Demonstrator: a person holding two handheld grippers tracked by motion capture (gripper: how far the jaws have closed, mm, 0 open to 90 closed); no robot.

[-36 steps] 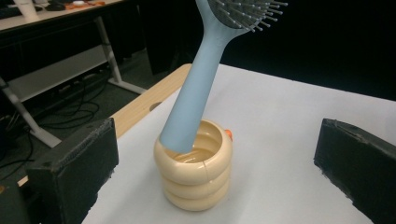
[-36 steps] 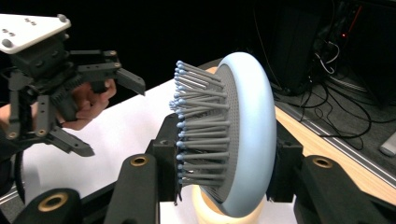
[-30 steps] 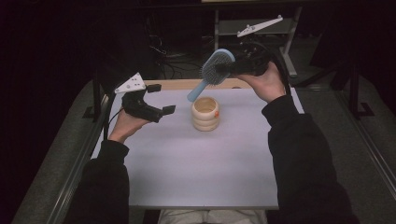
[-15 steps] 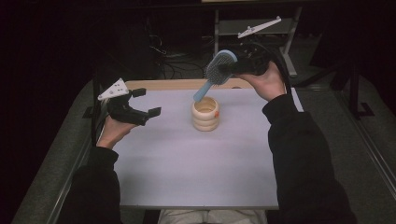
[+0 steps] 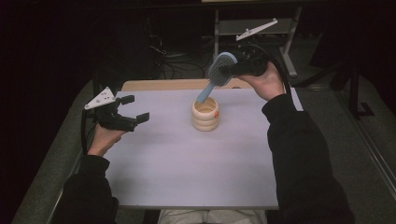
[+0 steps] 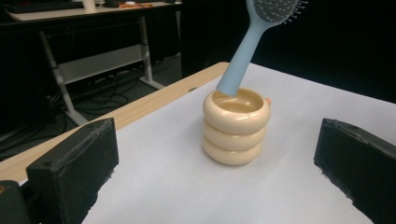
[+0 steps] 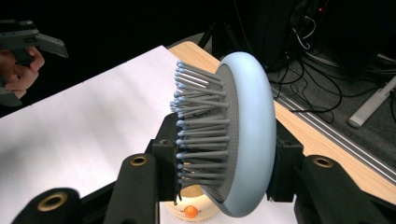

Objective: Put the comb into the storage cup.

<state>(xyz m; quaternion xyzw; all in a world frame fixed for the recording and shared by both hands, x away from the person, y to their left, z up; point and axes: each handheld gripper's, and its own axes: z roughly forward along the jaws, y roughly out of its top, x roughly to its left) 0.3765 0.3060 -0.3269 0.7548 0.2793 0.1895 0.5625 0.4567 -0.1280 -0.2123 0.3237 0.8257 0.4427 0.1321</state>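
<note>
A cream ringed cup (image 5: pixel 205 114) (image 6: pixel 236 126) stands upright on the white table (image 5: pixel 187 172), toward its far middle. A light-blue hairbrush (image 5: pixel 219 72) (image 6: pixel 254 44) (image 7: pixel 233 140) hangs tilted over it, the handle tip at the cup's mouth. My right gripper (image 5: pixel 240 65) (image 7: pixel 224 168) is shut on the brush head, bristles against one jaw, the blue back against the other. My left gripper (image 5: pixel 135 109) (image 6: pixel 219 172) stands open at the table's left edge with nothing in it, its jaws facing the cup from a distance.
A wooden strip (image 5: pixel 163 85) runs along the table's far edge. Behind it are a metal stand (image 5: pixel 280 35) and cables on the floor (image 5: pixel 173 56). An orange dot (image 7: pixel 190 212) marks the cup's side.
My left gripper has drawn away from the cup to the table's left edge. The brush handle has come from beside the cup to its mouth.
</note>
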